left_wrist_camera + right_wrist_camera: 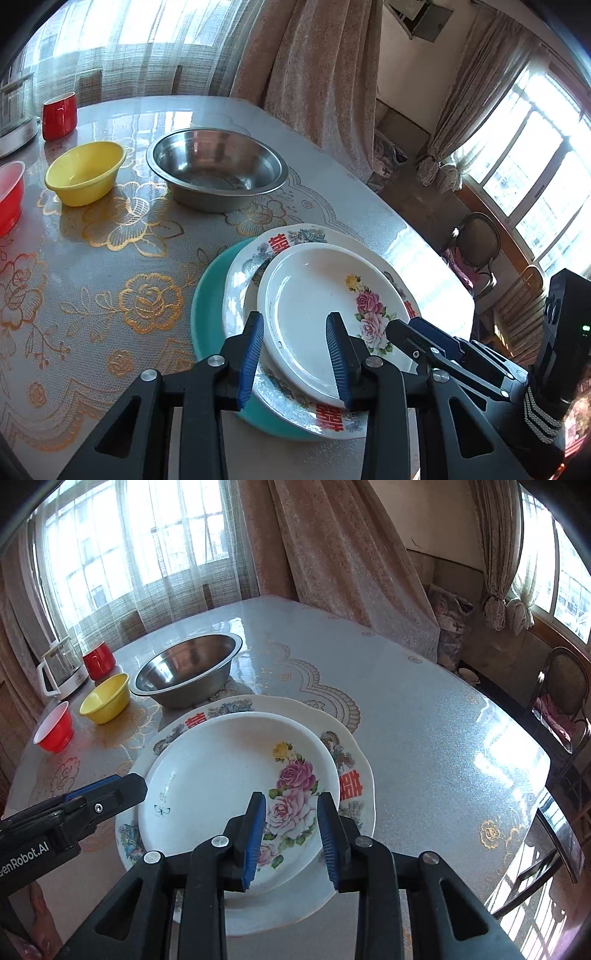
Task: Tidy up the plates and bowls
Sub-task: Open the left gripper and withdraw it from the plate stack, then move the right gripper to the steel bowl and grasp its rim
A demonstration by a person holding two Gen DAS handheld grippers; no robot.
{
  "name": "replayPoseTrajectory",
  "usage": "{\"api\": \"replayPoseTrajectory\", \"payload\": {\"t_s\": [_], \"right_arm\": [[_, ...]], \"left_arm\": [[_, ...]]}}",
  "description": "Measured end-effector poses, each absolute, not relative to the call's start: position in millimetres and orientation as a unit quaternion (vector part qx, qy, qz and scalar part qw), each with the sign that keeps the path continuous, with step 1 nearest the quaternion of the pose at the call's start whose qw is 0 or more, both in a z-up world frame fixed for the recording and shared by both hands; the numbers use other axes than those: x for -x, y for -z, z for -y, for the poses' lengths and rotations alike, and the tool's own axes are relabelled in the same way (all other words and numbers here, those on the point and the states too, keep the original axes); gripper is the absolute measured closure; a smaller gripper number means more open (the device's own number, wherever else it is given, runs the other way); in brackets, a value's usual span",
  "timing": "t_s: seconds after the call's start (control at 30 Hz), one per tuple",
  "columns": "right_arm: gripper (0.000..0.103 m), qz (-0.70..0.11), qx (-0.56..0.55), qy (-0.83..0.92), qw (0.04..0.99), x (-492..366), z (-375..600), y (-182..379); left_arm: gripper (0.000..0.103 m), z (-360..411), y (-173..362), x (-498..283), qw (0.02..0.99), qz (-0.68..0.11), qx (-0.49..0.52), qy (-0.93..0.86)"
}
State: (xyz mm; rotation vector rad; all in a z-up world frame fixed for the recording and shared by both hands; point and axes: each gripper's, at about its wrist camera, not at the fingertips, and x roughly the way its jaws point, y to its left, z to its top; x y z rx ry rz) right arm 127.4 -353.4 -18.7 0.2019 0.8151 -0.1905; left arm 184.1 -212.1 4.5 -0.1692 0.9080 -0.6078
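Three plates sit stacked near the bench (pixel 424 716) edge: a teal plate (pixel 207 314) lowest, a patterned plate (pixel 247 266) on it, a rose plate (pixel 221 775) on top. Both hand-held grippers, left (pixel 295 358) and right (pixel 291 838), hover part-open over the rose plate, gripping nothing.

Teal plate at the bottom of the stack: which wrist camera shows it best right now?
The left wrist view. There the teal plate shows as a wide crescent sticking out left of the patterned plate above it. In the right wrist view the patterned plate covers it completely, so no teal is visible.
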Motion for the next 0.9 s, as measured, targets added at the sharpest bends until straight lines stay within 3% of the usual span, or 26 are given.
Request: {"api": "replayPoseTrajectory", "payload": {"t_s": [0.33, 0.6, 0.9], "right_arm": [[0.073, -0.411, -0.099, 0.082, 0.903, -126.7, 342.7, 29.4], [0.073, -0.402, -0.106, 0.084, 0.906, -120.3, 335.6, 28.9], [0.073, -0.374, -0.105, 0.061, 0.92, -114.9, 303.5, 12.4]], "left_arm": [[0.064, 184.5, -10.1, -175.5, 0.876, -0.398, 0.089, 0.257], [0.038, 144.5, -1.8, -172.8, 0.906, -0.377, 0.066, 0.181], [0.028, 107.1, 23.6, -180.4, 0.908, -0.389, 0.089, 0.131]]}}
